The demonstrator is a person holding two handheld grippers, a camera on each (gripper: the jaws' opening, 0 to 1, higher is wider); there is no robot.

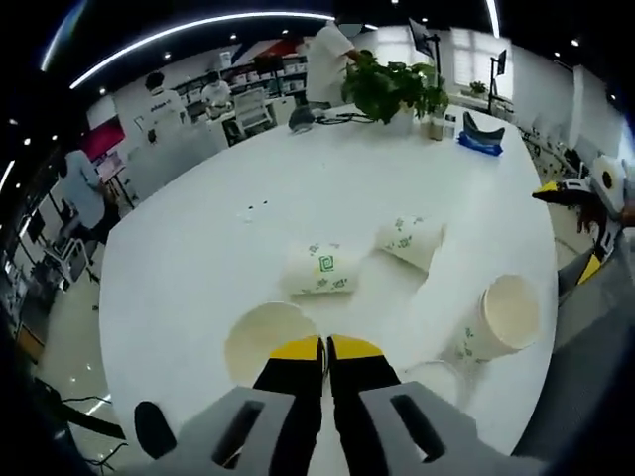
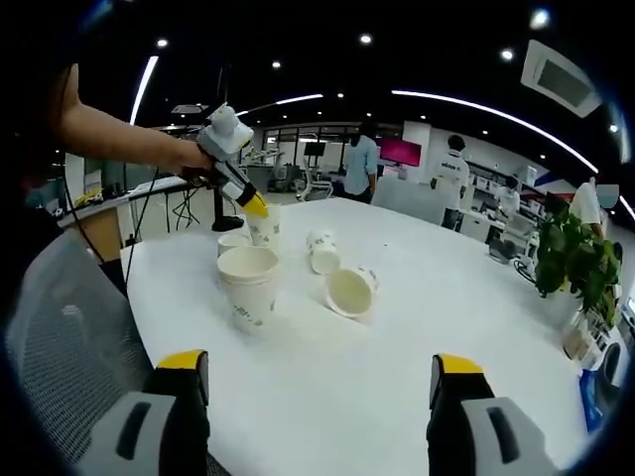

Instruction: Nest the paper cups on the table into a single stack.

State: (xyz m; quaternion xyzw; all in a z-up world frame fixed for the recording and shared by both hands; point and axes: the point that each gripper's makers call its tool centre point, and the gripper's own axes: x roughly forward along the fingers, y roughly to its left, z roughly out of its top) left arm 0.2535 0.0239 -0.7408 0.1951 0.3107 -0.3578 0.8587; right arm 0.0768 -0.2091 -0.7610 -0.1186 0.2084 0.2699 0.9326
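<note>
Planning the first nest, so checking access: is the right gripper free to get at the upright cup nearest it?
Probably yes. The right gripper is open, and only bare table lies between it and the upright cup. The left gripper sits farther back by another cup.

No words to read

The paper cups on the white counter have small green marks printed on them, too blurry to read as letters or numbers.
</note>
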